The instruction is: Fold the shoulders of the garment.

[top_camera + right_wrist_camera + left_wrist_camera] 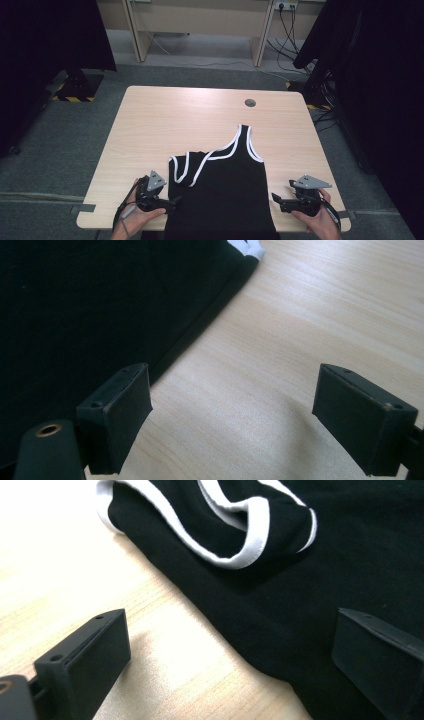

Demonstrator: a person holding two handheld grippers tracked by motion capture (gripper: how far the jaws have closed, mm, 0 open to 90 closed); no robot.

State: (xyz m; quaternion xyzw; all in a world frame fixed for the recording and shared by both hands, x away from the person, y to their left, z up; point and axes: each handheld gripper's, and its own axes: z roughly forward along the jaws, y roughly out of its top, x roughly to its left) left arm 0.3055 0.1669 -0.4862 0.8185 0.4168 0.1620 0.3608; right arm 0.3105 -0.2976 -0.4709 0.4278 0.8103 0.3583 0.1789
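Both grippers are held low at the near edge of the tabletop (150, 115), the left gripper (172, 202) at the left side seam of the black tank top (225, 195), the right gripper (276, 199) at its right side. Jaws are spread on both, nothing pinched. One white-trimmed strap (187, 167) is seen folded over. If only one layer is caught, the hem could be dragged askew.

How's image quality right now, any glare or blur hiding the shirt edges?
High view: even light, dark surroundings, black tank top shows no folds. Left gripper view: table washed out by glare at upper left, white trim sharp. Right gripper view: side edge clear, near jaws soft.
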